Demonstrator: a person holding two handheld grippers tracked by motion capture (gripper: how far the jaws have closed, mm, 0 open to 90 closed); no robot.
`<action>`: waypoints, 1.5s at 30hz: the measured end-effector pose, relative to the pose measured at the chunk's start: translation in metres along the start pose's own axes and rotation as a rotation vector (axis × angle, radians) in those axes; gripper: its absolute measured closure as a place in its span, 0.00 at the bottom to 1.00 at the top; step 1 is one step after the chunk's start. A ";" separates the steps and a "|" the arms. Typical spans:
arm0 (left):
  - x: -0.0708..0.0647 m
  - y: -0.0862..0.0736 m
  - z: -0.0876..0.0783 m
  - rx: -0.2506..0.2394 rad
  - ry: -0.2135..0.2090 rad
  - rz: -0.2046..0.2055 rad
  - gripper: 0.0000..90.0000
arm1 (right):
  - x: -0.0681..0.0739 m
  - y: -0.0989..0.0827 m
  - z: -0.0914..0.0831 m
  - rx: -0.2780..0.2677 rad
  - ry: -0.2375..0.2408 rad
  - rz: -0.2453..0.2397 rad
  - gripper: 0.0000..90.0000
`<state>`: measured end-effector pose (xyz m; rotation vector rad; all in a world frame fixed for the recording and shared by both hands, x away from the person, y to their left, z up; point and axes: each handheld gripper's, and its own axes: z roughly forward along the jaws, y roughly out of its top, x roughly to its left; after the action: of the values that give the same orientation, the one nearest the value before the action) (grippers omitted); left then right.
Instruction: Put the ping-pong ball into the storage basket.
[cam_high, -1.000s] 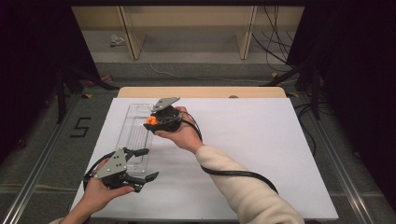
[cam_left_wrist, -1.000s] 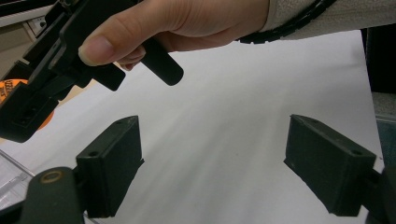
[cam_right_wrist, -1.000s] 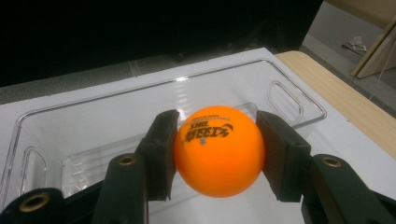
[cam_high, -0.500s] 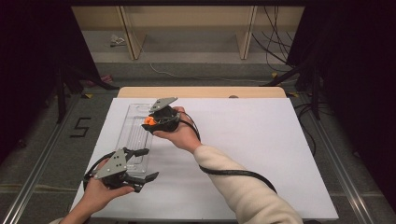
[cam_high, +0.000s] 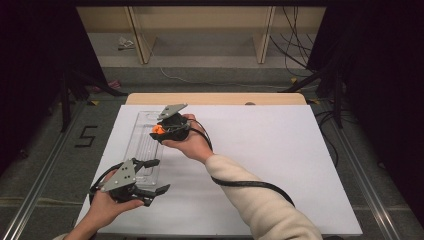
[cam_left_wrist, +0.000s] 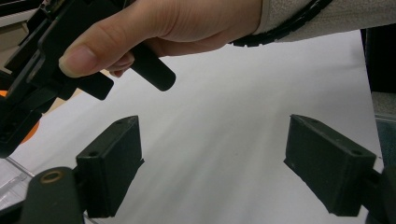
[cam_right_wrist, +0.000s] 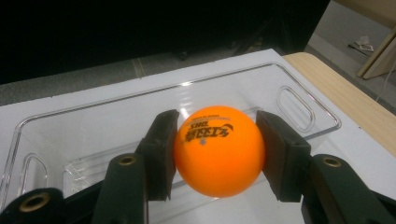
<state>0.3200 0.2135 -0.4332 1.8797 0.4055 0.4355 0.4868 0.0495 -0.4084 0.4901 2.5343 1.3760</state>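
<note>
- Over the clear tray (cam_right_wrist: 299, 100), my right gripper (cam_right_wrist: 217, 154) holds an orange ball (cam_right_wrist: 219, 150) between its pads, one pad pressed to each side; black print runs across the ball's top.
- On the white table (cam_high: 280, 150), the tray lies lengthwise at the left, and my right hand (cam_high: 192, 142) hangs above its far half.
- Near the tray's close end, my left gripper (cam_high: 152, 176) has its jaws spread wide with nothing between them.
- Beyond those jaws I see my right hand and sleeve (cam_left_wrist: 327, 14).
</note>
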 end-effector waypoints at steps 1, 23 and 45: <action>0.000 0.000 0.000 0.000 0.000 0.000 0.20 | 0.000 0.000 0.001 0.000 0.001 -0.004 0.57; 0.000 0.000 0.000 0.000 -0.001 0.002 0.20 | 0.002 0.006 0.008 0.007 0.014 -0.008 0.57; 0.000 0.000 0.000 0.000 0.000 0.000 0.20 | 0.003 0.012 0.017 0.015 0.029 -0.020 0.57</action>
<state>0.3196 0.2136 -0.4331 1.8798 0.4052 0.4353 0.4917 0.0697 -0.4078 0.4494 2.5675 1.3675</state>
